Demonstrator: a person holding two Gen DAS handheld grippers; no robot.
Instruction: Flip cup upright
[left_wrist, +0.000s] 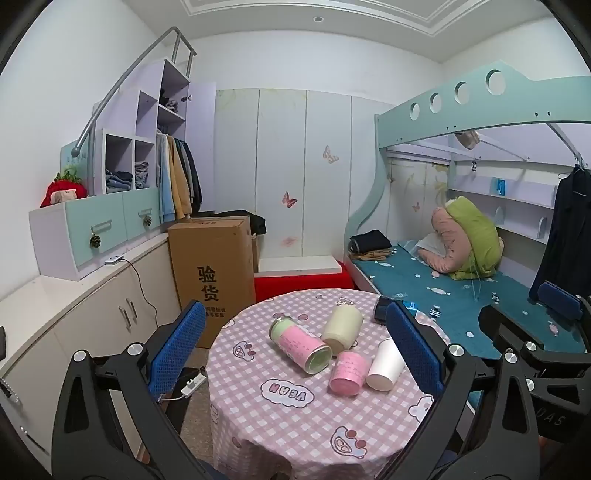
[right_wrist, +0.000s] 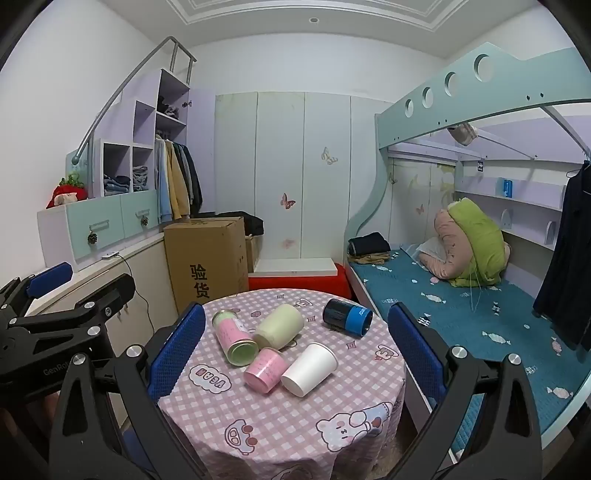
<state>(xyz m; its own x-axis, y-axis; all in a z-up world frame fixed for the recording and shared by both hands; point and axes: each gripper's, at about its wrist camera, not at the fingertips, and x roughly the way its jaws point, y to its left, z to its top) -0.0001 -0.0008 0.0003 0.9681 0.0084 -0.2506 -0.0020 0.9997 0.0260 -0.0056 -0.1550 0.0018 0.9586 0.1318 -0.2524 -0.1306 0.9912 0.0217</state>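
Several cups lie on their sides on a round table with a pink checked cloth (left_wrist: 288, 417) (right_wrist: 295, 410). A white paper cup (left_wrist: 384, 365) (right_wrist: 310, 369) lies beside a small pink cup (left_wrist: 349, 373) (right_wrist: 266, 369). A pink-and-green can (left_wrist: 299, 345) (right_wrist: 234, 338) and a cream cup (left_wrist: 341, 326) (right_wrist: 279, 326) lie behind them. A black-and-blue cup (right_wrist: 347, 316) lies at the far right; the left gripper's finger hides most of it in the left wrist view (left_wrist: 380, 310). My left gripper (left_wrist: 295, 354) and right gripper (right_wrist: 295, 350) are both open and empty, held above the near side of the table.
A tall cardboard box (left_wrist: 214, 273) stands behind the table on the left, next to white cabinets (left_wrist: 92, 314). A bunk bed with a teal mattress (left_wrist: 424, 288) runs along the right. A power strip (left_wrist: 192, 384) lies on the floor at the left.
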